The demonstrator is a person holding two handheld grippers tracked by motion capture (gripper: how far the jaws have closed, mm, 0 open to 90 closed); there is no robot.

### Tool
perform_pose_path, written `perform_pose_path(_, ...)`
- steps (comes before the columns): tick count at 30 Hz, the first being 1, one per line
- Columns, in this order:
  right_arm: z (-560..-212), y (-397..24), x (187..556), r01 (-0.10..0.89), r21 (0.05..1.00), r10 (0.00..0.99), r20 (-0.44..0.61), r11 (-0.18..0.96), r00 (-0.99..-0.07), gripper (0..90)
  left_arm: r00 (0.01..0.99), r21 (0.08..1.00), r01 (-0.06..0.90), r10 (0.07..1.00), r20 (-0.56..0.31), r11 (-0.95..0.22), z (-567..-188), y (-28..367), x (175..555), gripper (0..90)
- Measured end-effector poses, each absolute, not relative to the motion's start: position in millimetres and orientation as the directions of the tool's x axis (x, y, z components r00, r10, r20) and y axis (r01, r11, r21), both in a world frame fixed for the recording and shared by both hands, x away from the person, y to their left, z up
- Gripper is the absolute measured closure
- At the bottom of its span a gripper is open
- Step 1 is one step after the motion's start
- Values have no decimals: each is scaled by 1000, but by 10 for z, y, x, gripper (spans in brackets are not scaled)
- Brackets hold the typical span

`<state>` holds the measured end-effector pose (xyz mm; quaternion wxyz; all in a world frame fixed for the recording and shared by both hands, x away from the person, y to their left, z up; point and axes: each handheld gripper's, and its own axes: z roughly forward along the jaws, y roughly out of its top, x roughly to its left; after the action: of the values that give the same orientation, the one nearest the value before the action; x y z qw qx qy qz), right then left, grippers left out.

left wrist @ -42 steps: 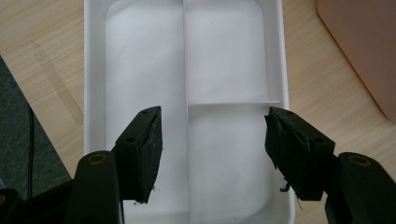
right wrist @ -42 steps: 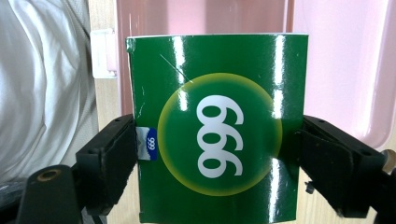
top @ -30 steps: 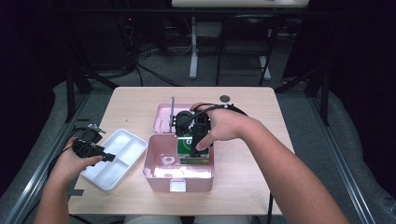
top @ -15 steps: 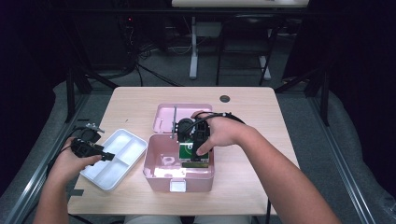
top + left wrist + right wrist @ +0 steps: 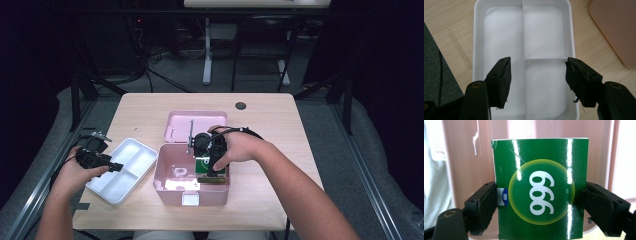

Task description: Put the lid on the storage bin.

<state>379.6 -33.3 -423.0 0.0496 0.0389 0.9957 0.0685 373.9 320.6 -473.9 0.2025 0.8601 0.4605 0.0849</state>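
A glossy green cardboard box, printed with white figures in a yellow-green circle, is clamped by its two side edges between the jaws of the right gripper. In the high view, this green box is seen held inside the open pink plastic case, against its right-hand wall, with the right gripper above it. The case's pink lid is laid back flat on the light wooden table. The jaws of the left gripper are held wide apart above the near end of a white plastic divided tray, with nothing between them. The tray is set just to the left of the pink case.
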Motion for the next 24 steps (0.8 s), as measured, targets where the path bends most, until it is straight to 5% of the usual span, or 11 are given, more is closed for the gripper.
perform_pose_path(24,-4618,-366,3896,111,141,121,-69,984,-990,152,559,418,763,828,-43,-493,-4781,3201,3764,379)
